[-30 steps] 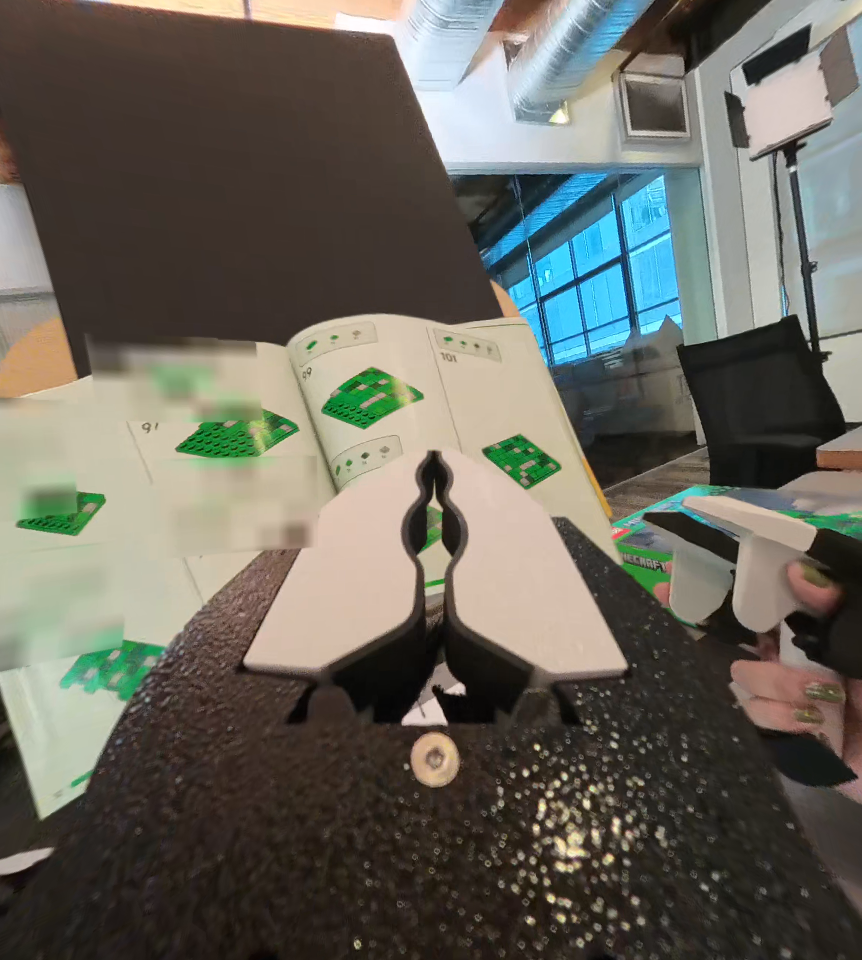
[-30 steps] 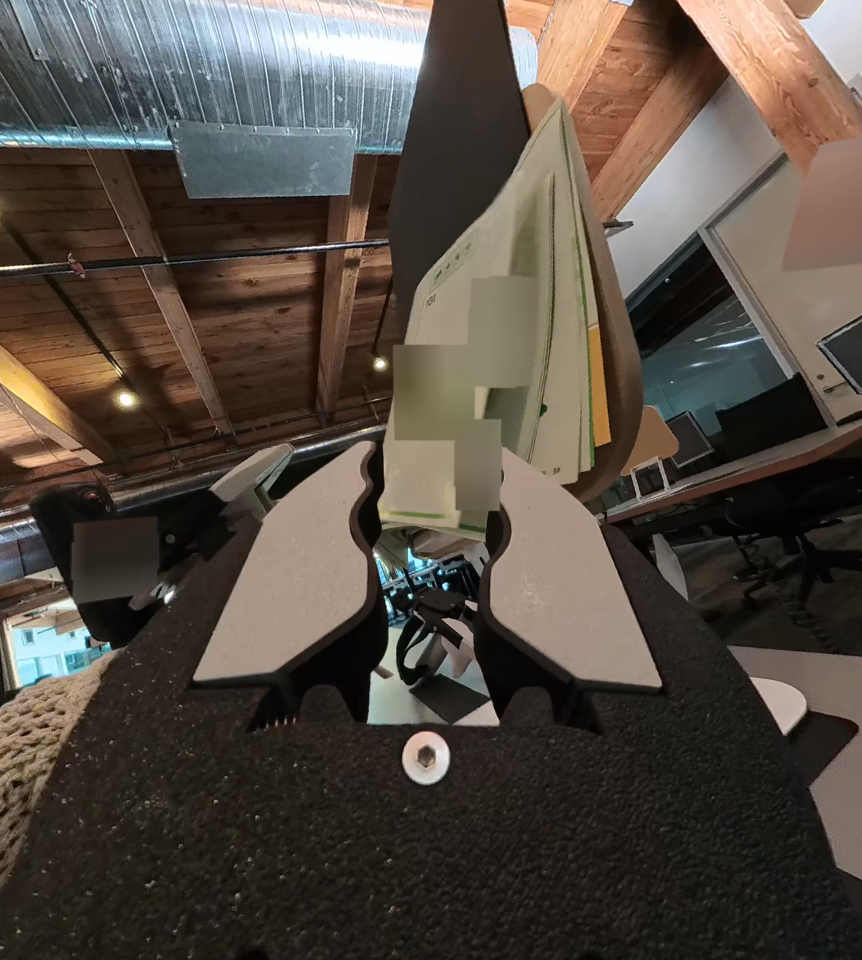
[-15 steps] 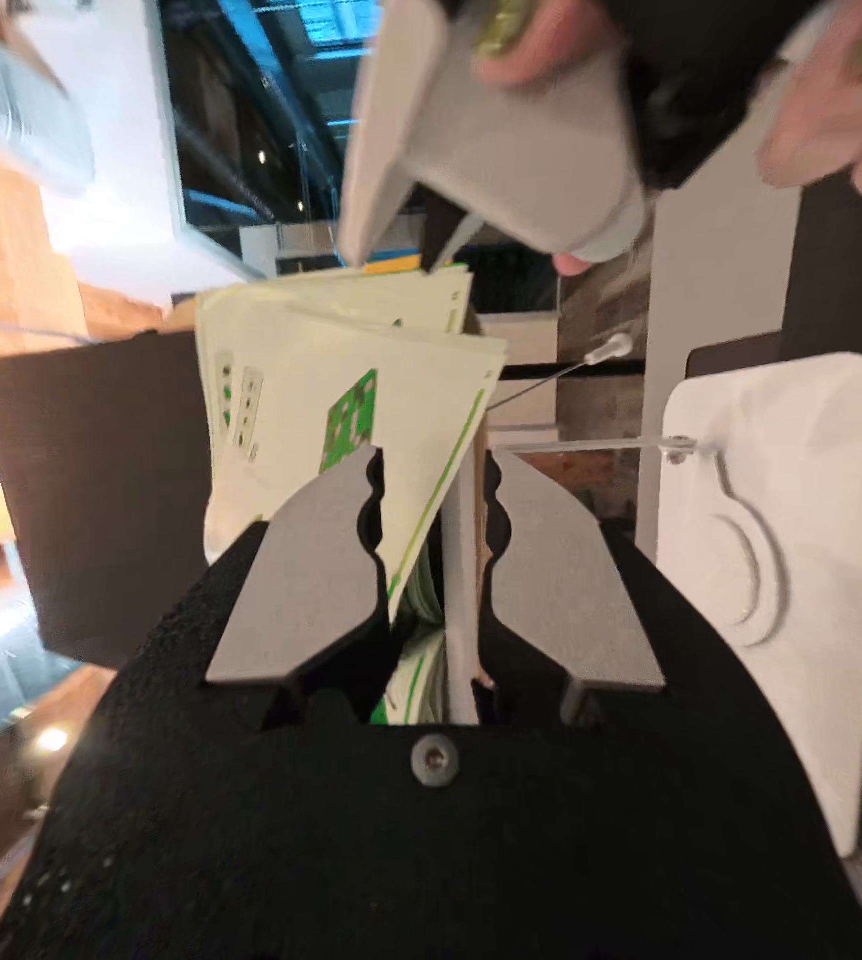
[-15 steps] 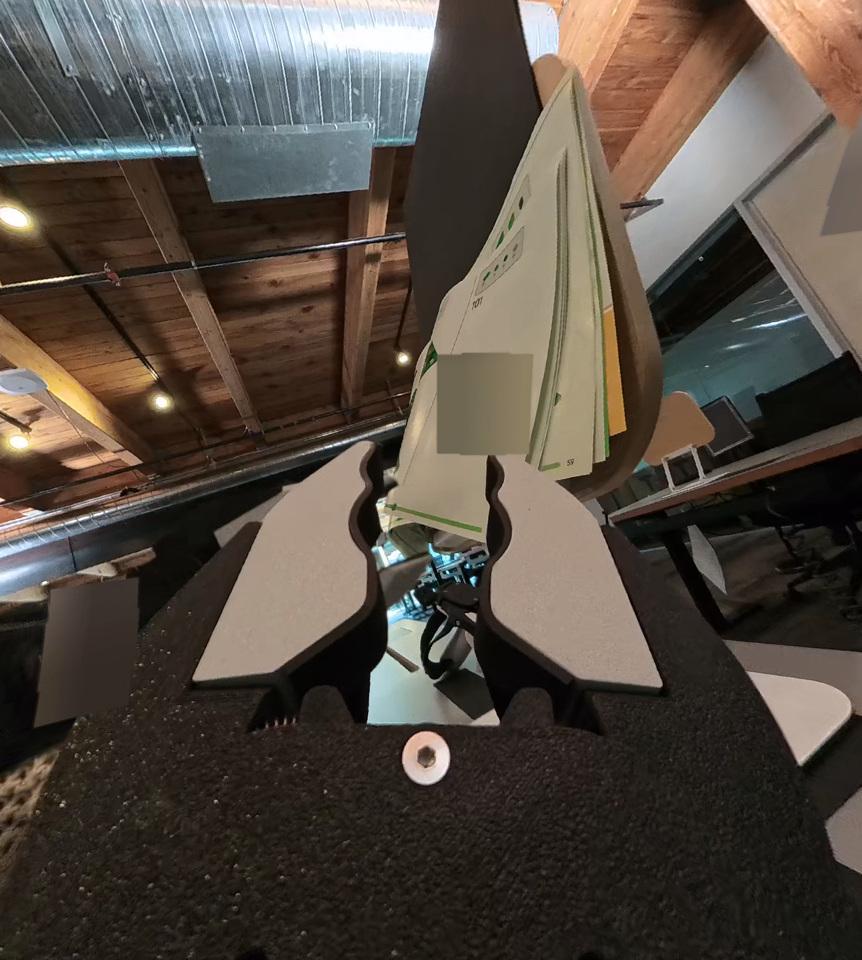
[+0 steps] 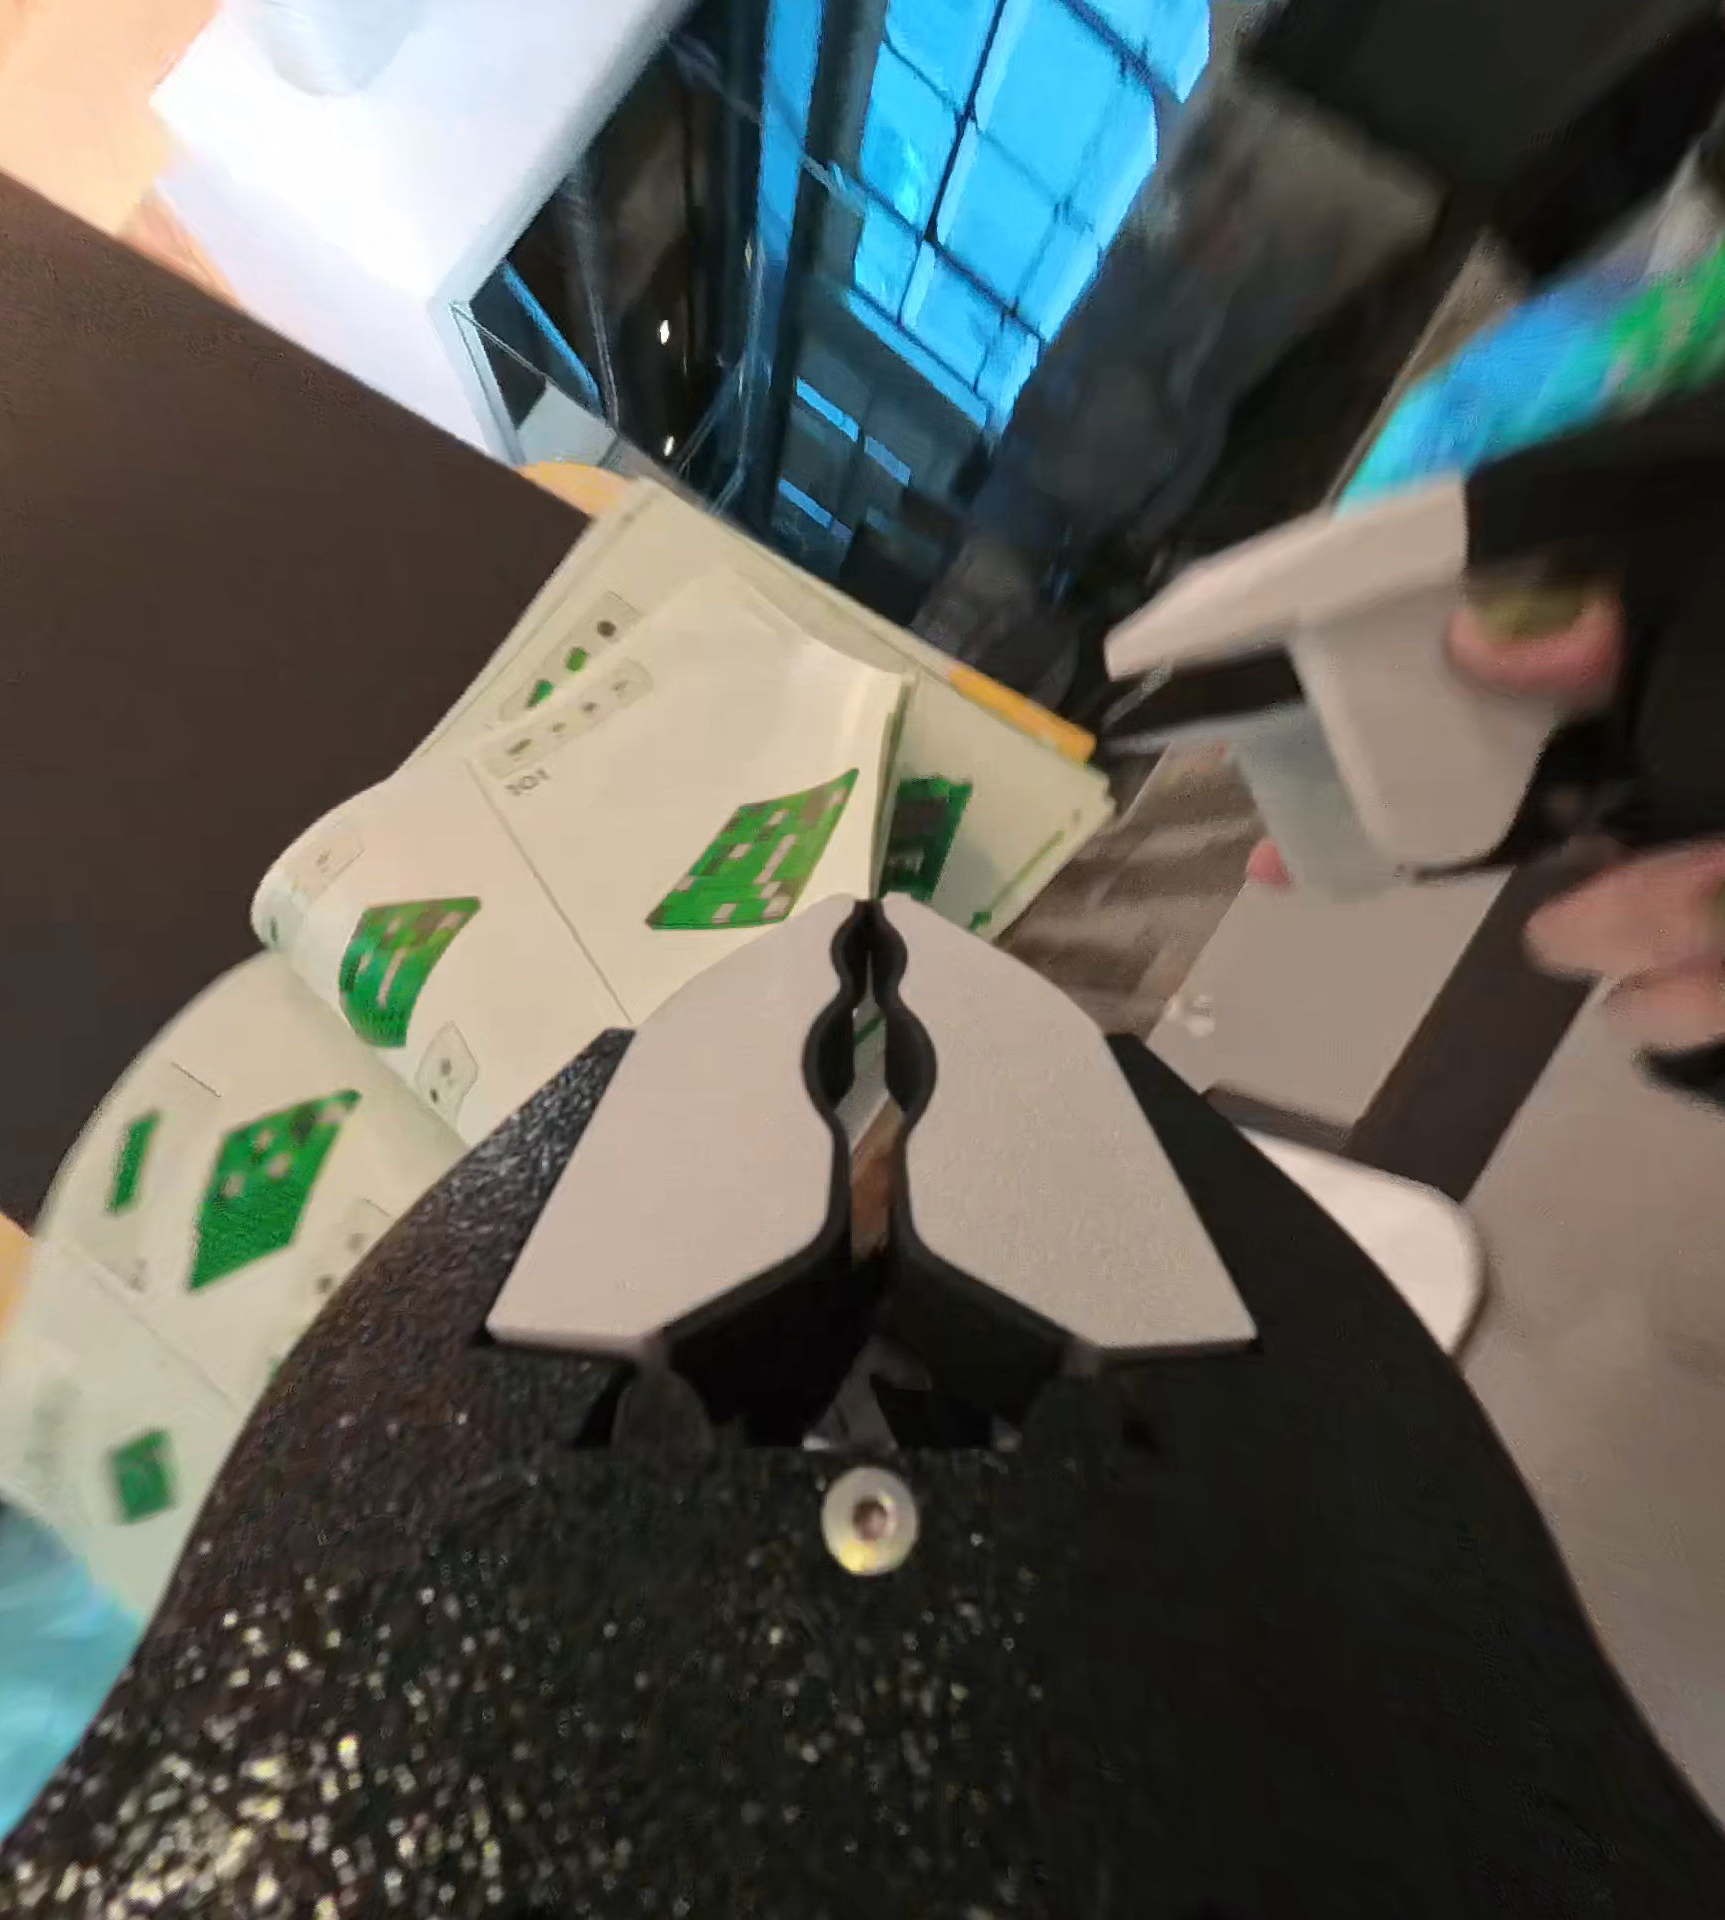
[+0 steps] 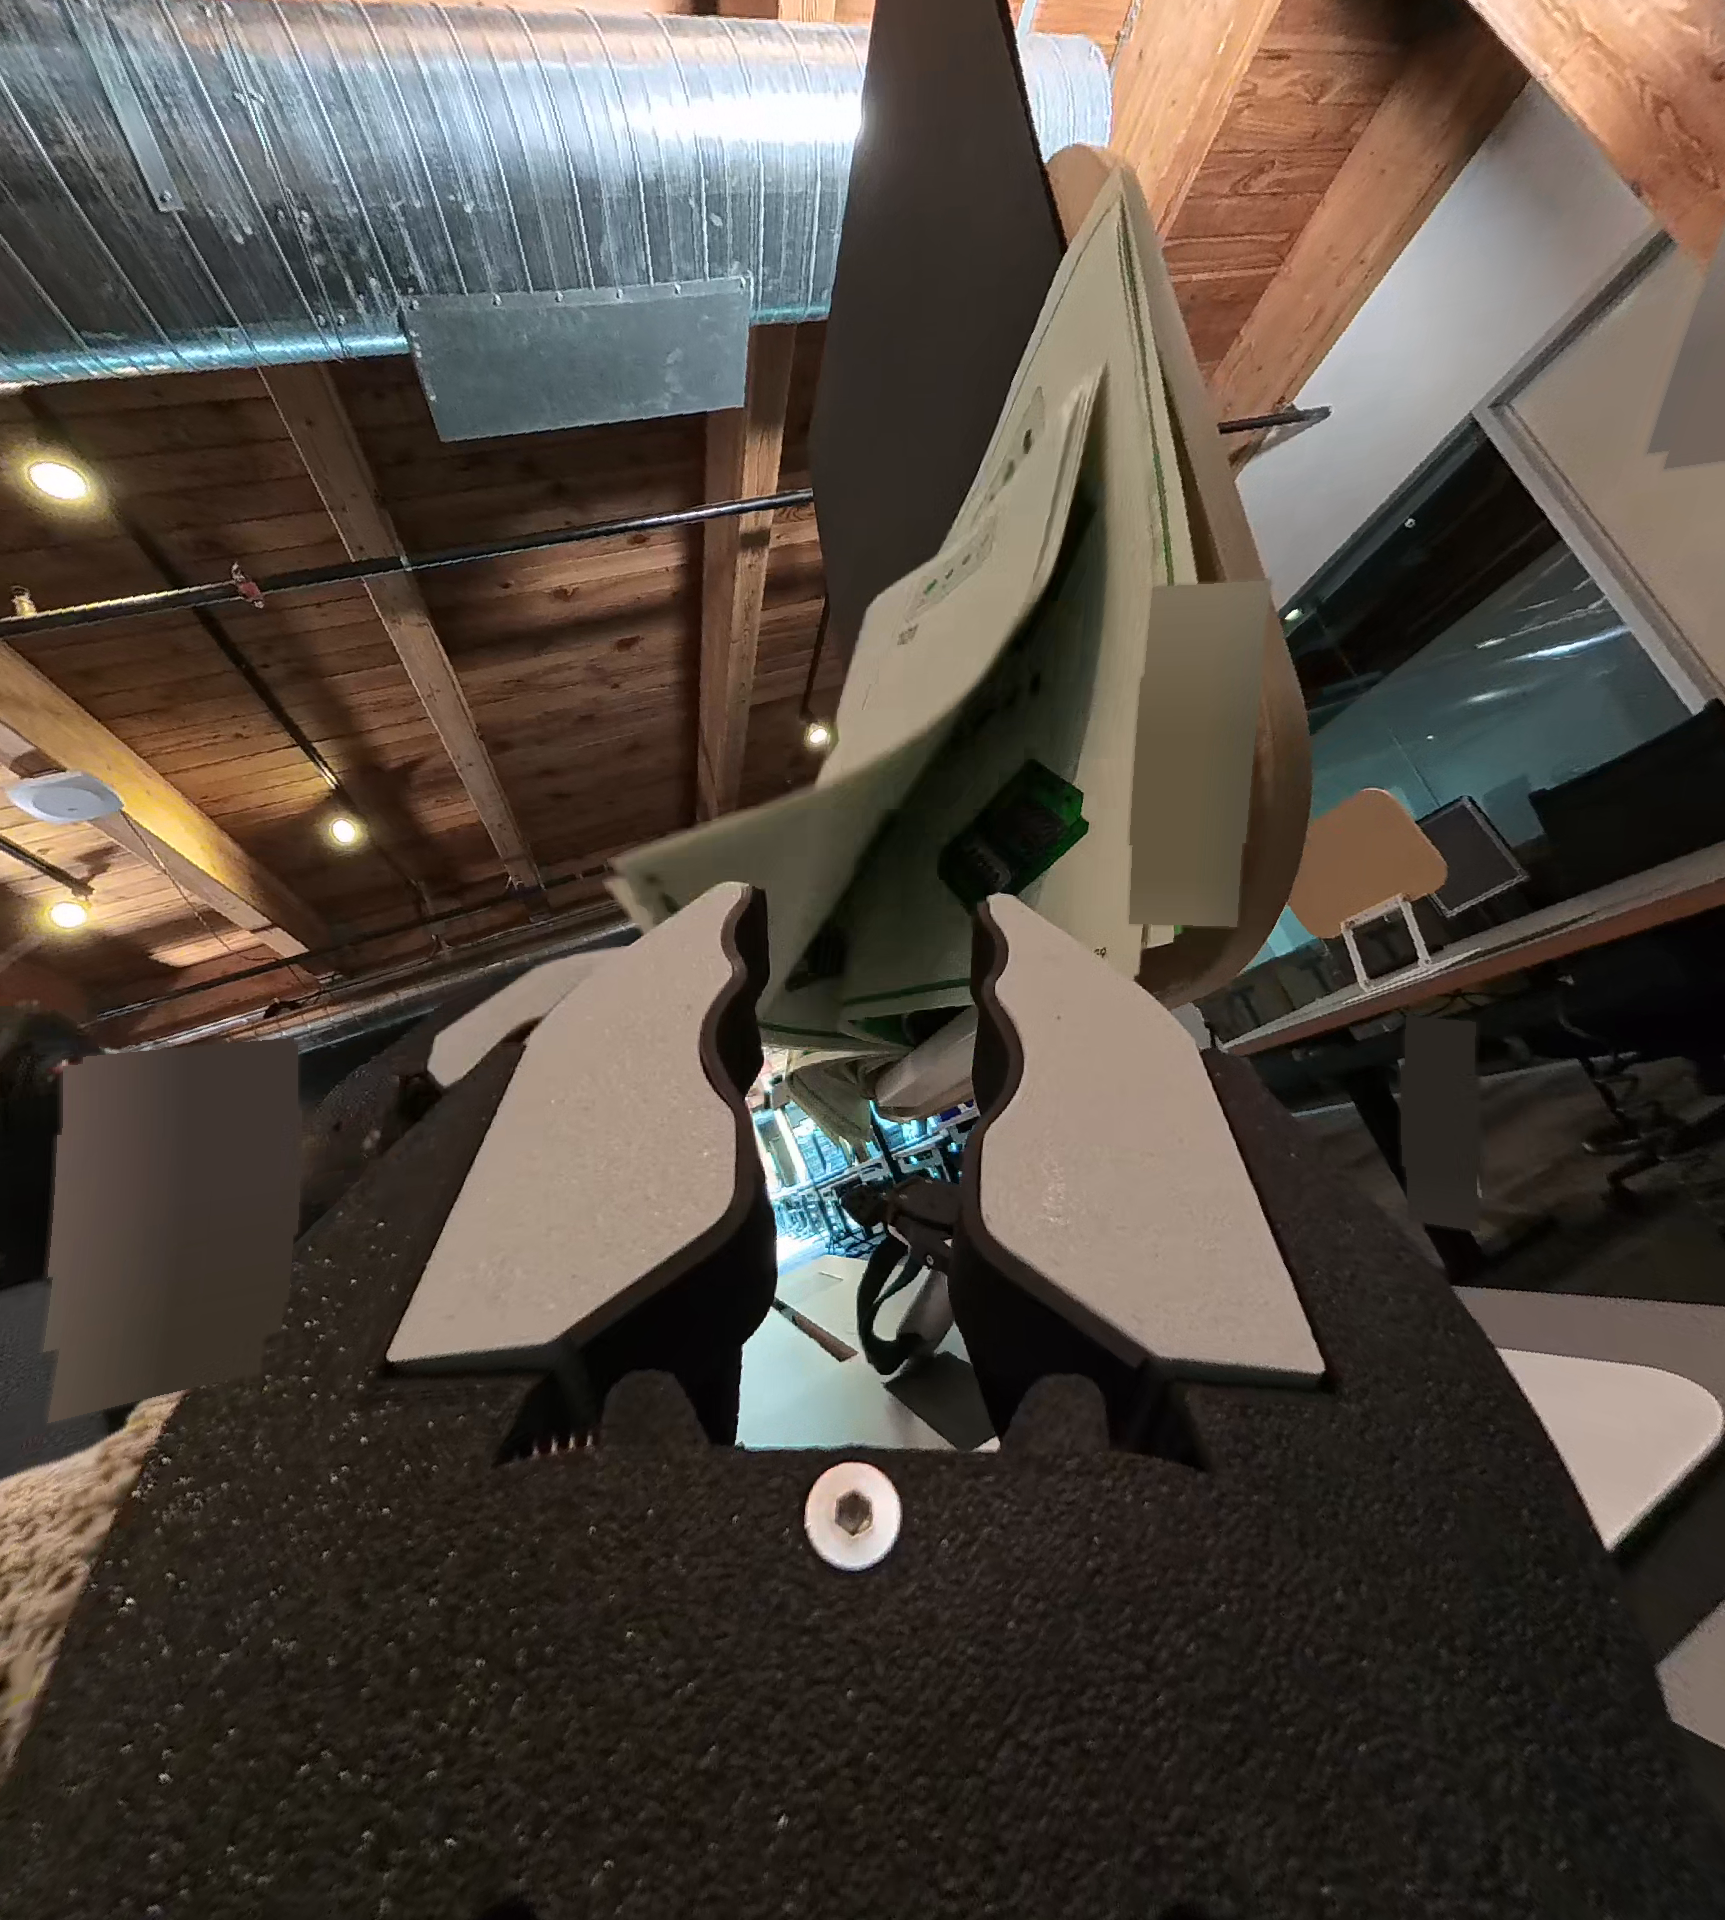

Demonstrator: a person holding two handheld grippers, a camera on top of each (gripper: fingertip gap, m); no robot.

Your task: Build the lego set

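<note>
Wooden ceiling beams [image 6: 546,623] and a metal duct [image 6: 370,177] hang above. Propped against a dark board [image 5: 162,623], the instruction booklet [image 5: 629,831] lies open. My left hand-held gripper [image 5: 873,920] is clenched, empty, beside its lower edge. My right hand-held gripper [image 6: 863,920] is spread, loose page corners between its fingers.

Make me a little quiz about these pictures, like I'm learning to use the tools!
1. True or false: the left tool is wide open.
2. What colour are the builds drawn in the instruction booklet? A) red B) green C) purple
3. Which one has its fingers apart: the left tool or the right tool?

Key: 1. False, its fingers are together. 2. B. 3. The right tool.
</note>
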